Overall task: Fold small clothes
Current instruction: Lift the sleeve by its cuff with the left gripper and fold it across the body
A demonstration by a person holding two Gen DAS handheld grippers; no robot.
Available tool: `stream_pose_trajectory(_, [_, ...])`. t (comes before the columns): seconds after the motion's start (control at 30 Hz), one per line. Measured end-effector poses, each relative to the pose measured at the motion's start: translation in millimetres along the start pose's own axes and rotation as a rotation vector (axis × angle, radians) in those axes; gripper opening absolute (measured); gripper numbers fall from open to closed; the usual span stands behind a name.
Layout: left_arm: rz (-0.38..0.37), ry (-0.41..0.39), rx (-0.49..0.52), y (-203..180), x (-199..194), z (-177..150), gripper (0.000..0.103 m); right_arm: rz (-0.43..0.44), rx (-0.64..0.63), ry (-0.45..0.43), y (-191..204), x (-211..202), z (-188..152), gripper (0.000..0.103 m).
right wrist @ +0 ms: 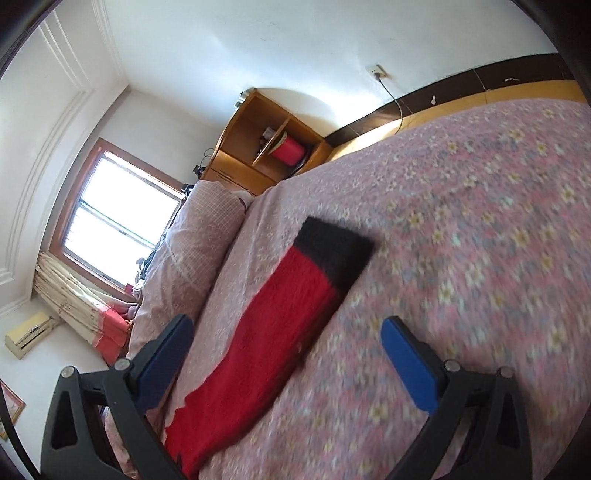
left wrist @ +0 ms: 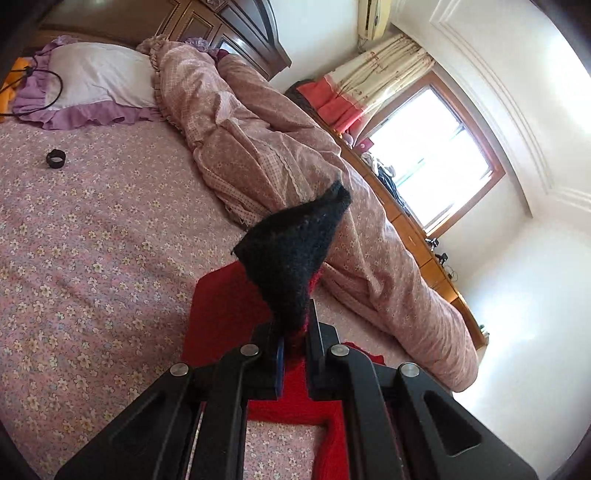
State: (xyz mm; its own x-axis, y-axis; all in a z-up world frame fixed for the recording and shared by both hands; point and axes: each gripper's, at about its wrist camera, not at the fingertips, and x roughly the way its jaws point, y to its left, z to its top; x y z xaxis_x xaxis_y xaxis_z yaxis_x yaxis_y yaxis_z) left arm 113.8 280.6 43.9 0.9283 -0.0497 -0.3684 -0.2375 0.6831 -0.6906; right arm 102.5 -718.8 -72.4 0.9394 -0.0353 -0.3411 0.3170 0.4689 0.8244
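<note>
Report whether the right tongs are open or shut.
Open. In the right wrist view the right tongs stand with their blue pads wide apart, the red and black garment lying on the bed between them, unpinched.

Bedroom: floral pink bed [left wrist: 92, 240] with rolled quilt [left wrist: 280, 155], dark wood headboard [left wrist: 221, 26], white walls [right wrist: 258, 44], bright wood-framed window [left wrist: 432, 155], curtain [left wrist: 384, 74], wooden shelf unit [right wrist: 269, 140].
</note>
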Motion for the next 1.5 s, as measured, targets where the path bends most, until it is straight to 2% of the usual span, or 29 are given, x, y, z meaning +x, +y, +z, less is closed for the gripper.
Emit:
stream_pose_trajectory(0.13, [0.014,0.010,0.023,-2,8,-5,0.001,-0.009,-0.026,0.003,0,21,15,0.103])
stream_pose_trajectory(0.23, [0.037,0.017,0.056,-8,17,-11,0.001,-0.030,-0.065,0.021,4,24,12,0.103])
stream_pose_trajectory(0.37, [0.076,0.041,0.138,-28,37,-25,0.001,-0.066,-0.138,0.079,21,17,-11,0.103])
stream_pose_trajectory(0.43, [0.082,0.063,0.184,-42,48,-35,0.001,-0.047,-0.147,0.126,31,12,-23,0.103])
stream_pose_trajectory(0.53, [0.055,0.084,0.255,-74,64,-56,0.001,-0.020,-0.189,0.145,54,0,-37,0.103])
stream_pose_trajectory(0.63, [0.008,0.108,0.261,-109,80,-81,0.001,-0.006,-0.210,0.134,73,-10,-44,0.103])
stream_pose_trajectory(0.77, [-0.031,0.138,0.277,-148,95,-111,0.001,0.062,-0.123,0.128,87,-22,-65,0.103])
stream_pose_trajectory(0.87, [-0.067,0.163,0.311,-180,105,-134,0.001,0.119,-0.048,0.157,92,-26,-88,0.103])
stream_pose_trajectory(1.03, [-0.102,0.191,0.464,-243,117,-179,0.001,0.128,-0.032,0.235,99,-16,-114,0.103])
stream_pose_trajectory(1.1, [-0.118,0.201,0.519,-269,117,-199,0.001,0.136,-0.058,0.238,108,-16,-123,0.103])
stream_pose_trajectory(1.17, [-0.130,0.208,0.551,-288,118,-217,0.001,0.137,-0.111,0.203,120,-27,-138,0.103])
stream_pose_trajectory(1.4, [-0.170,0.281,0.698,-363,126,-294,0.001,0.177,-0.506,0.112,194,-31,-182,0.103])
stream_pose_trajectory(1.5, [-0.175,0.297,0.757,-385,134,-323,0.001,0.194,-0.561,0.093,205,-26,-182,0.103])
